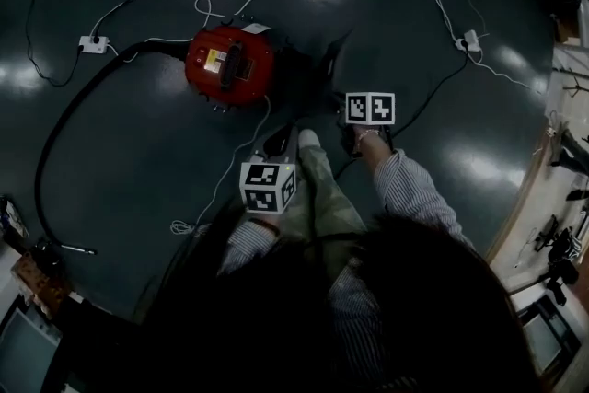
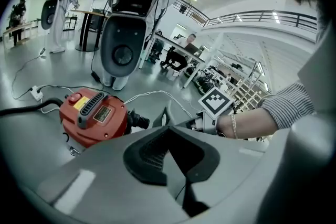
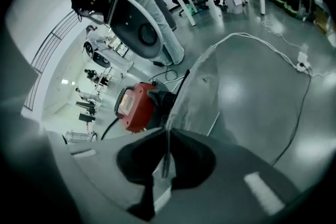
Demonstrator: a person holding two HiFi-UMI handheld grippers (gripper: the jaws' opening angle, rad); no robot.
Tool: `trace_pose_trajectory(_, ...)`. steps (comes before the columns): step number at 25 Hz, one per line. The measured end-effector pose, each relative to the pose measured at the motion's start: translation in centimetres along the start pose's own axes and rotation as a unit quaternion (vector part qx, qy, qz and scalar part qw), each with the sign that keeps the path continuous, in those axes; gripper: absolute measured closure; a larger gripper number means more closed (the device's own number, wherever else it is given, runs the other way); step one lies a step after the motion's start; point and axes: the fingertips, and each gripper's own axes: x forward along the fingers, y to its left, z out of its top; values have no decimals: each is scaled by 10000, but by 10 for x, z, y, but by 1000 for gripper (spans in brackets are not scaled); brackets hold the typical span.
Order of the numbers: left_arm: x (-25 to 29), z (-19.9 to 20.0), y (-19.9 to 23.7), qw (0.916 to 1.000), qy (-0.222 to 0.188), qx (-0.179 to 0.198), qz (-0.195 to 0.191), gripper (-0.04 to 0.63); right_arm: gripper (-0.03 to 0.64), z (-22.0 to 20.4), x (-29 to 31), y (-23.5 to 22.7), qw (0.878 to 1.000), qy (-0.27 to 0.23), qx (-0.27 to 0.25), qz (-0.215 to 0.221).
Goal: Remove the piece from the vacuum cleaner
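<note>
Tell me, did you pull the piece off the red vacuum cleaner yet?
Not yet. Done: nothing; the round red vacuum cleaner has its thick black hose and black ribbed stub attached. In hand: nothing; the left gripper and right gripper hover short of it, fingers shut and empty. Left: reach in, grip the piece, pull it off.

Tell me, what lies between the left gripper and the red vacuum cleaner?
In the head view, only dark floor, crossed by a white cable, lies between the left gripper and the red vacuum cleaner.

Striped shirt sleeves (image 1: 414, 198), dark hair (image 1: 396, 308), thin wrist bracelet (image 2: 234, 126), pale trousers (image 1: 322, 198), black-and-white marker cubes (image 1: 268, 186)
</note>
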Motion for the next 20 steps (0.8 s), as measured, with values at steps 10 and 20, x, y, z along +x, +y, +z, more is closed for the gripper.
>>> trace_pose_trajectory(10, -72, 56, -59, 9987, 26, 382, -327, 592, 594, 16, -154, 96, 9956, -517, -690, 375)
trace_pose_trajectory(20, -121, 130, -112, 9966, -454, 296, -618, 592, 594, 39, -280, 203, 9736, -1558, -1226, 1131)
